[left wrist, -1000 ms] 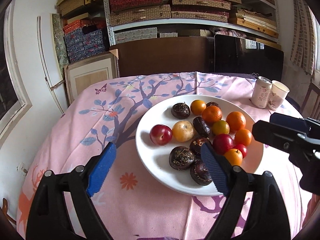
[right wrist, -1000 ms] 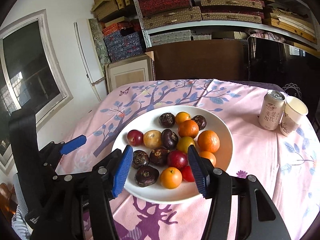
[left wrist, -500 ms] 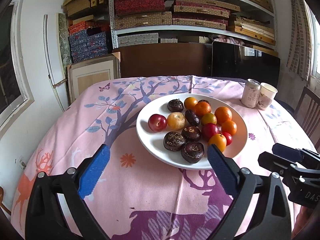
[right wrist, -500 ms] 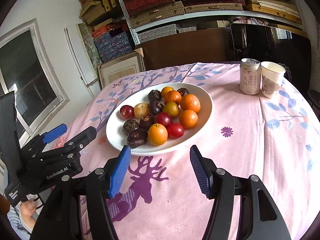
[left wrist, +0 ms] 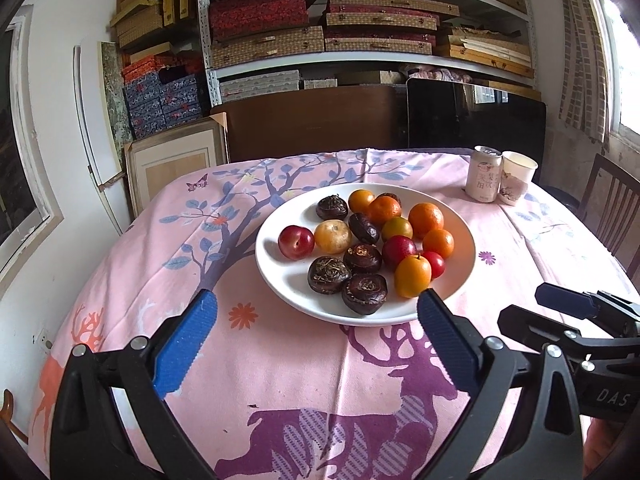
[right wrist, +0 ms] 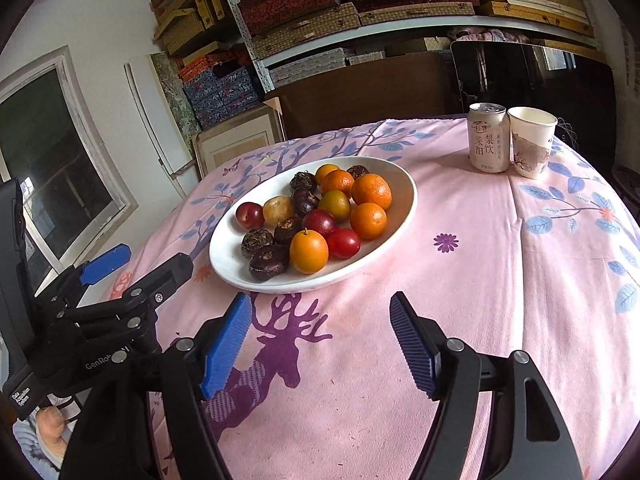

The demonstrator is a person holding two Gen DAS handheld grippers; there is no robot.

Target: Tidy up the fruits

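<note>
A white plate [left wrist: 276, 276] [right wrist: 404, 204] on the pink tablecloth holds several mixed fruits: oranges [left wrist: 425, 219] [right wrist: 371, 191], red plums [left wrist: 295, 241] [right wrist: 249, 215], dark water chestnuts [left wrist: 364, 293] [right wrist: 268, 262] and a yellow-brown fruit [left wrist: 333, 236]. My left gripper [left wrist: 316, 320] is open and empty, held above the cloth just in front of the plate. My right gripper [right wrist: 320, 328] is open and empty, in front of the plate and to its right. Each gripper shows at the edge of the other's view.
A drink can [left wrist: 484, 179] [right wrist: 489, 137] and a paper cup [left wrist: 517, 178] [right wrist: 531, 142] stand at the table's far right. Shelves of boxes [left wrist: 320, 36] and a dark cabinet stand behind the table. A wooden chair [left wrist: 612, 216] is at the right.
Both grippers have pulled back from over the plate toward the near edge of the table. They stay open and empty. The fruits have not moved.
</note>
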